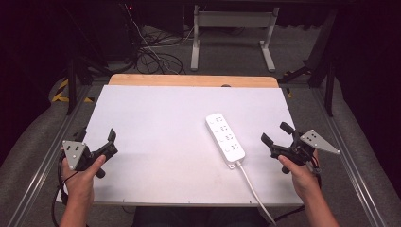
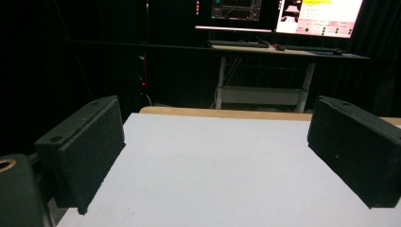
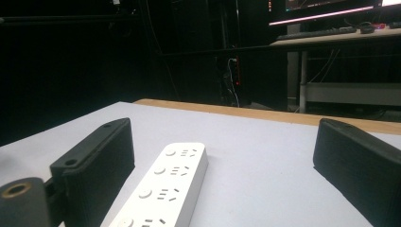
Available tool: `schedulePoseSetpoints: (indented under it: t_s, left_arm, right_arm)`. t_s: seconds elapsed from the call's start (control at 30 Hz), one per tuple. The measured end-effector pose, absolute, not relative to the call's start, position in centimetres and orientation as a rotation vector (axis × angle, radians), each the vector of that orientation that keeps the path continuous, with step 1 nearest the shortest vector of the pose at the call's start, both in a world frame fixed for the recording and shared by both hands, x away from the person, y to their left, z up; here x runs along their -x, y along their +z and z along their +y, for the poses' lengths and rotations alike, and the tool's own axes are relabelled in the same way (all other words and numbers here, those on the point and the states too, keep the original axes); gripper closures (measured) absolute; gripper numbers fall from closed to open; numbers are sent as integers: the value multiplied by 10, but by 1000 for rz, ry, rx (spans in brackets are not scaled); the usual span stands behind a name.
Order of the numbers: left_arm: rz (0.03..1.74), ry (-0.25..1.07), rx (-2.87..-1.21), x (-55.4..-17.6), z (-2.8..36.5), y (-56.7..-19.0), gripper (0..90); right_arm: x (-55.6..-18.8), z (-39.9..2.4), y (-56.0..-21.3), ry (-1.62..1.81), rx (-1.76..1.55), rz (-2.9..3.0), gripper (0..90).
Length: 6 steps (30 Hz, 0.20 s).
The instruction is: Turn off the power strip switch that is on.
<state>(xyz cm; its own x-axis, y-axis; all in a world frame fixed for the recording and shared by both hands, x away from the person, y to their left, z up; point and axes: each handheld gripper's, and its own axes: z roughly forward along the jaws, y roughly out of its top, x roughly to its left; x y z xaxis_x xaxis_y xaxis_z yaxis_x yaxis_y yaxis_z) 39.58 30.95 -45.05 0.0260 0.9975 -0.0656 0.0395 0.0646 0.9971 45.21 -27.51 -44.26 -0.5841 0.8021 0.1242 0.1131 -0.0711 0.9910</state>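
A white table with a wooden strip along its far edge filled the high view, and a person's two hands came in over its near edge, each holding a set of black tongs. The left tongs sat at the near left corner of the table in the left hand, with the jaws spread wide and nothing between them; in the left gripper view the two black pads stood well apart over bare white table. The right tongs sat near the right edge of the table in the right hand, also spread wide and holding nothing. A white power strip lay flat on the table right of centre, its length running from the middle toward the near edge, with its white cable trailing off the near edge. The strip lay just beside the right tongs, not touching them. In the right gripper view the power strip lay close to the left-hand jaw, its sockets facing up. Beyond the table were a dark room, a desk frame and floor cables.
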Motion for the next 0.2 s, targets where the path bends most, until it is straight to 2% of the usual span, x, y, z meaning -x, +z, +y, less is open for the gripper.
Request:
schedulePoseSetpoints:
  t_s: [0.2]
  left_arm:
    - [1248, 1123, -1203, -396, 311, -451, 53]
  right_arm:
    - [-453, -275, -443, 1711, -985, 1684, 65]
